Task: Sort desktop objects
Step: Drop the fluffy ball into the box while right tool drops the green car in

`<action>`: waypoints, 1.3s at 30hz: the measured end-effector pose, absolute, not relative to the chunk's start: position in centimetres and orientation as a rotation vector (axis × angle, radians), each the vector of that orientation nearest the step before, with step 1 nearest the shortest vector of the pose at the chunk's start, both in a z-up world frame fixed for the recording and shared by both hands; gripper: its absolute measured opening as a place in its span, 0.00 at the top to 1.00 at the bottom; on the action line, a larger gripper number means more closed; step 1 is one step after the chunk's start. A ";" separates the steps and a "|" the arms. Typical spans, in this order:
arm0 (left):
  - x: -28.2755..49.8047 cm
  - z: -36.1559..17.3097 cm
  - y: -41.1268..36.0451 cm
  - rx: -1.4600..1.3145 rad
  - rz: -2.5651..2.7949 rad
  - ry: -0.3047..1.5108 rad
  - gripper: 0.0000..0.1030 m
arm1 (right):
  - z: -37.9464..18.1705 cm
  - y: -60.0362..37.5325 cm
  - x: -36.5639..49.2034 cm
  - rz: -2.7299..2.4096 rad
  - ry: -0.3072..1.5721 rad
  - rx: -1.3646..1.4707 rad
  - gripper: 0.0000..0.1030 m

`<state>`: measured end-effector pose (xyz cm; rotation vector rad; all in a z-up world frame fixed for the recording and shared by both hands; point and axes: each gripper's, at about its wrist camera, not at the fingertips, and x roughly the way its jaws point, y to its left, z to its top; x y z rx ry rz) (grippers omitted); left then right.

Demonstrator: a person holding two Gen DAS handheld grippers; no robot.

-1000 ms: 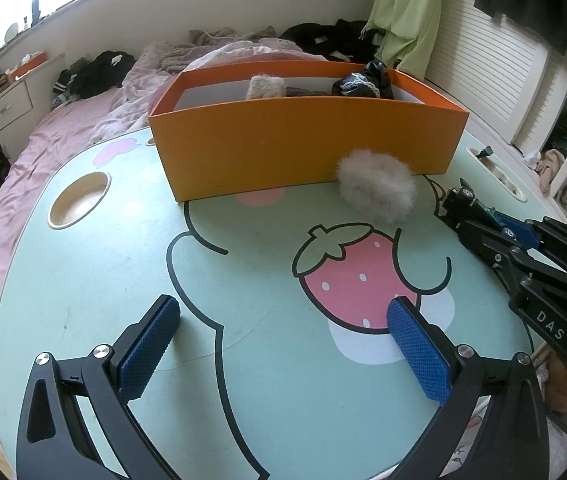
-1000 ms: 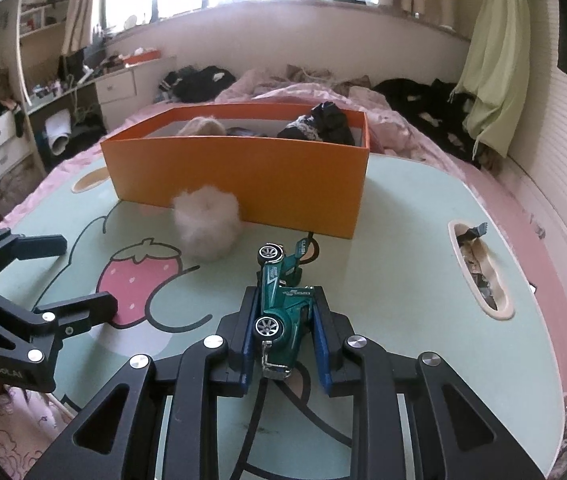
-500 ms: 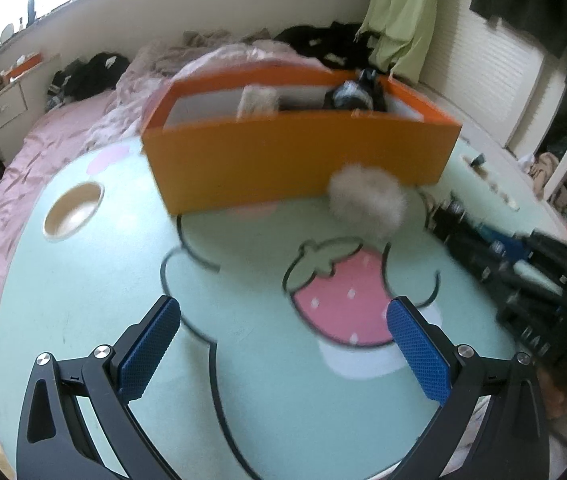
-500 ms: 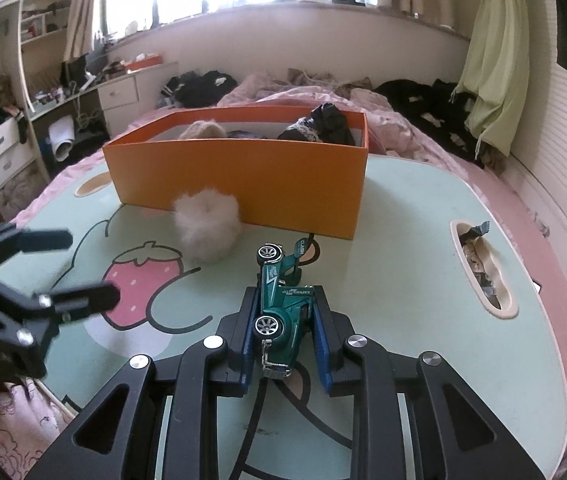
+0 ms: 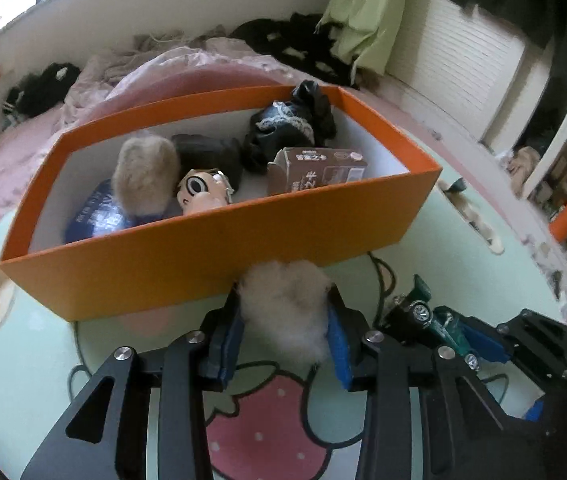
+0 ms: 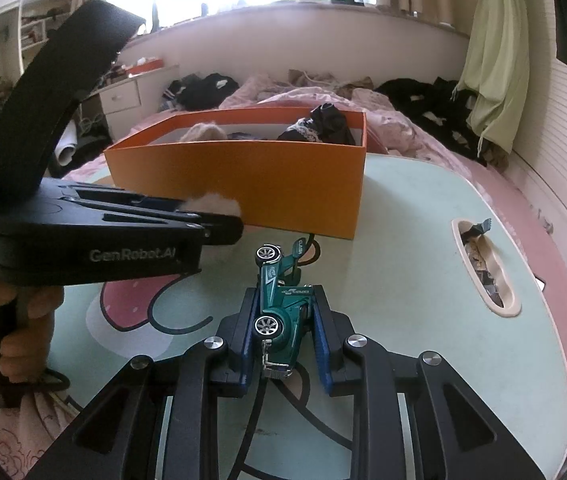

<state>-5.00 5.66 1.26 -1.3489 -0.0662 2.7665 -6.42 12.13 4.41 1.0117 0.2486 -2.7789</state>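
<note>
Writing: "GenRobot.AI" is read in white on the side of the left gripper (image 6: 219,216); Chinese characters are seen on the brown carton (image 5: 315,170) and on the blue packet (image 5: 97,216), too blurred to be read; lettering on the toy car's door cannot be made out.

Grippers, two. The left gripper (image 5: 285,334) is clenched on one white fluffy pompom (image 5: 287,306), held between its blue pads just in front of the near wall of the orange box (image 5: 219,248). The right gripper (image 6: 281,338) is clamped on one green toy car (image 6: 279,300), nose pointing towards the box, above the mint-green table (image 6: 423,248).

Box, one, orange outside, white inside. Contents counted: one beige pompom (image 5: 145,176), one blue packet, one cartoon-face figure (image 5: 203,192), one dark rounded item (image 5: 211,154), one black lace-trimmed cloth bundle (image 5: 287,128), one brown carton.

Table print: one pink strawberry (image 5: 271,424).
</note>
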 end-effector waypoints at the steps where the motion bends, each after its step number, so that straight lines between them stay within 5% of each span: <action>1: -4.6 1.4 5.4 -1.332 2.763 -0.087 0.63 | 4.4 12.1 -6.4 -2.779 0.248 1.012 0.77; 13: 1.2 7.3 0.9 -1.112 2.895 -0.199 0.62 | 9.1 12.4 -7.0 -2.723 0.102 0.912 0.78; 22: -4.8 10.8 -1.6 -1.023 3.015 -0.197 0.62 | 14.3 9.9 -15.4 -2.736 0.056 0.802 0.77; 24: -6.5 9.2 -1.9 -1.095 3.002 -0.207 0.46 | 13.0 9.8 -17.3 -2.730 0.062 0.883 0.73; 27: -8.0 5.8 -2.9 -1.244 3.003 -0.252 0.32 | 9.8 10.7 -19.4 -2.705 -0.003 1.063 0.48; 30: -7.1 4.2 -1.9 -1.205 3.010 -0.135 0.29 | 9.4 9.6 -18.2 -2.737 0.205 0.979 0.48; 39: -5.3 4.4 -0.9 -1.133 3.039 -0.108 0.29 | 9.9 10.4 -15.1 -2.751 0.185 0.946 0.48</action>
